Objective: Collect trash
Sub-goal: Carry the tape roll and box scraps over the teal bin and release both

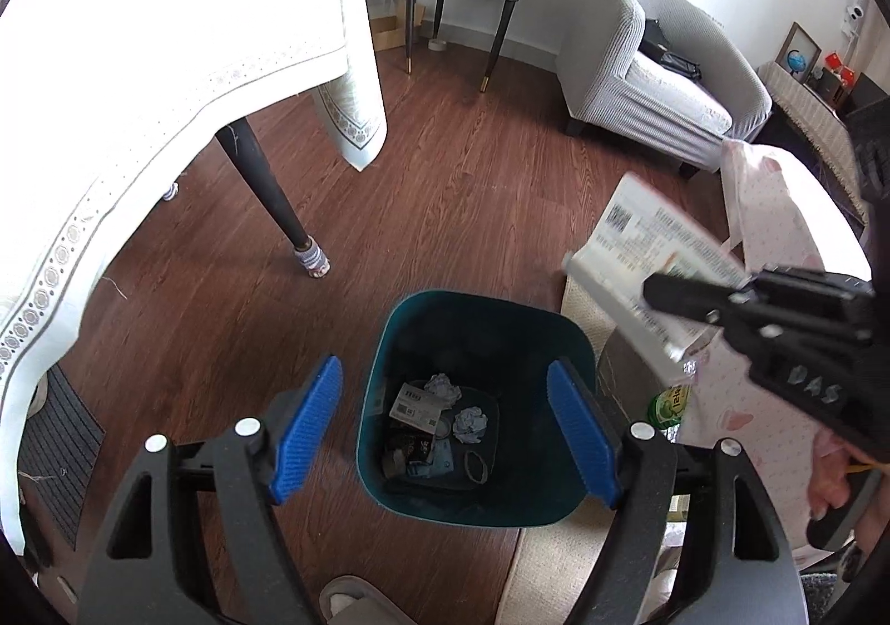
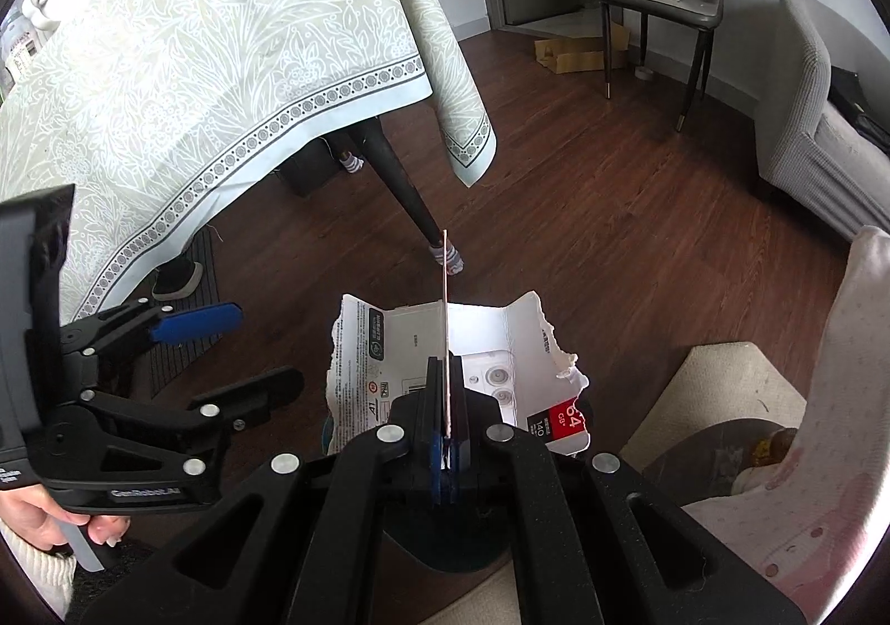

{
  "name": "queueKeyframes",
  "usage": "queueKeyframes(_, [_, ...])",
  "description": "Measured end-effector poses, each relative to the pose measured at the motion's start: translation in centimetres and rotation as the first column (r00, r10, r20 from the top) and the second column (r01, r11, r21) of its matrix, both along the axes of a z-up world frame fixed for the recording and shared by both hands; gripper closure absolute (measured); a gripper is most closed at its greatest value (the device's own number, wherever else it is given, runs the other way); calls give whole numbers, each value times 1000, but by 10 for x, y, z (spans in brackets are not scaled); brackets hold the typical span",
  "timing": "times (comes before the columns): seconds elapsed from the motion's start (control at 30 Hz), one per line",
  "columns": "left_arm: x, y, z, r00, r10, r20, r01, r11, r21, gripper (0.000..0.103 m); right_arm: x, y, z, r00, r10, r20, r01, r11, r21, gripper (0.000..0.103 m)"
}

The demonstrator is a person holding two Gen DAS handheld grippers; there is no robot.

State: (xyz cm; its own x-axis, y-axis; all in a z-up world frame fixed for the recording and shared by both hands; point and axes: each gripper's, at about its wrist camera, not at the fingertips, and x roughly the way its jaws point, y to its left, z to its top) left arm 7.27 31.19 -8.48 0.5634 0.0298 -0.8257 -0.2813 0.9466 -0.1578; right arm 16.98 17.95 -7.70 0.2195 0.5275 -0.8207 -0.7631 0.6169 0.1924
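Trash bin point(image 1: 473, 402) sits on brown wood floor point(image 1: 445, 180) by a couch point(image 1: 656, 85). Torn box point(image 2: 445, 347) (flat, long side pointing ahead) is pinched in right gripper point(image 2: 446, 402); left gripper point(image 1: 445, 424) gapes wide.

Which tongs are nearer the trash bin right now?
Left. The left tongs hang open directly above the trash bin; the right tongs, shut on the torn cardboard box, are off to its right.
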Motion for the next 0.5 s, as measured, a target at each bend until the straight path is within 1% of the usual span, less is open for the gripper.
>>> queueKeyframes(0.17, [-5, 1, 14, 999, 7, 49, -7, 1000, -8, 26, 3, 6, -16, 1000, -4, -25, 4, 1000, -29, 101])
queueKeyframes(0.5, [-11, -8, 48, 991, -7, 135, 8, 1000, -10, 41, 2, 15, -53, 998, 6, -68, -13, 994, -105, 101])
